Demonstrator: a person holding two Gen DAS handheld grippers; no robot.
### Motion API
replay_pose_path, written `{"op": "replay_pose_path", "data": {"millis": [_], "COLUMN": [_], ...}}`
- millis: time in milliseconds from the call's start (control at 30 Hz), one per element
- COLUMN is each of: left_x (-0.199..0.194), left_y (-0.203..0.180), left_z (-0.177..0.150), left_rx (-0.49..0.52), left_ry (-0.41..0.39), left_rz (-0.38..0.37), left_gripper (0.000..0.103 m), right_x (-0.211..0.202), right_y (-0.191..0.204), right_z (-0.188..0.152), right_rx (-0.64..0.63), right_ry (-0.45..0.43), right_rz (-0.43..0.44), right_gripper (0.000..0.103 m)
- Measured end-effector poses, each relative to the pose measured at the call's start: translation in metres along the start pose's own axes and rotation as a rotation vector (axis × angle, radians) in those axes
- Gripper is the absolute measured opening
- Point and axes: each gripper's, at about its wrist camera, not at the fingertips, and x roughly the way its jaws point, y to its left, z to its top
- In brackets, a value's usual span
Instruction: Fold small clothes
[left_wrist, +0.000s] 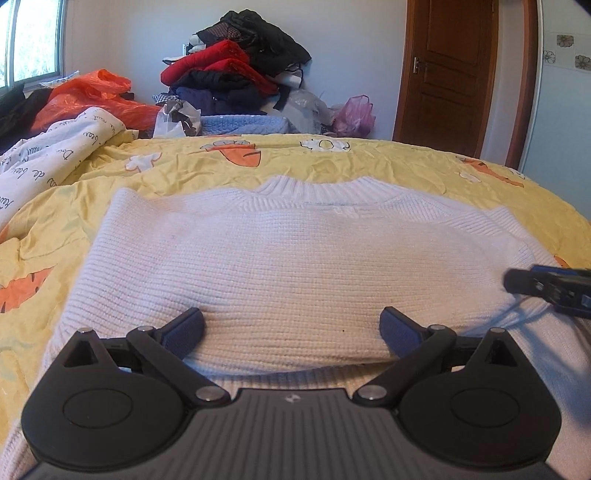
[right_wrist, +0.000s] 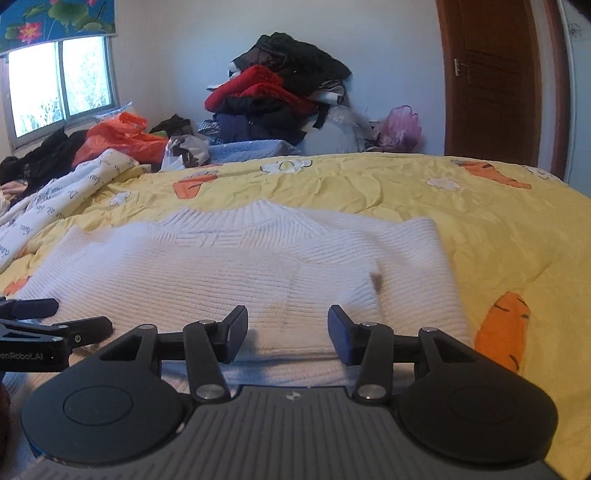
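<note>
Left tool (left_wrist: 291, 328) stands wide apart and empty over the near hem of the white knit sweater (left_wrist: 288, 258); right tool (right_wrist: 288, 328) is likewise parted, gripping nothing, above the folded-in sleeve. The sweater lies flat on the yellow carrot-print bed cover (right_wrist: 498, 229), collar toward the far edge. Beyond the bed, a clothes pile (left_wrist: 236, 70) leans against the wall.

The white sweater's (left_wrist: 288, 266) near hem is hidden behind the left gripper (left_wrist: 291, 328) body.
</note>
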Motion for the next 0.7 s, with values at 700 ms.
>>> {"op": "replay_pose_path", "data": {"millis": [700], "left_x": [-0.037], "left_y": [-0.011], "left_z": [-0.03], "left_rx": [0.022], "left_ry": [0.106], "left_rz": [0.051], "left_gripper": [0.103], "right_x": [-0.007], "right_y": [0.022], "right_z": [-0.025], "right_rx": [-0.2], "right_ry": [0.092], "right_rz": [-0.087], "right_gripper": [0.092]}}
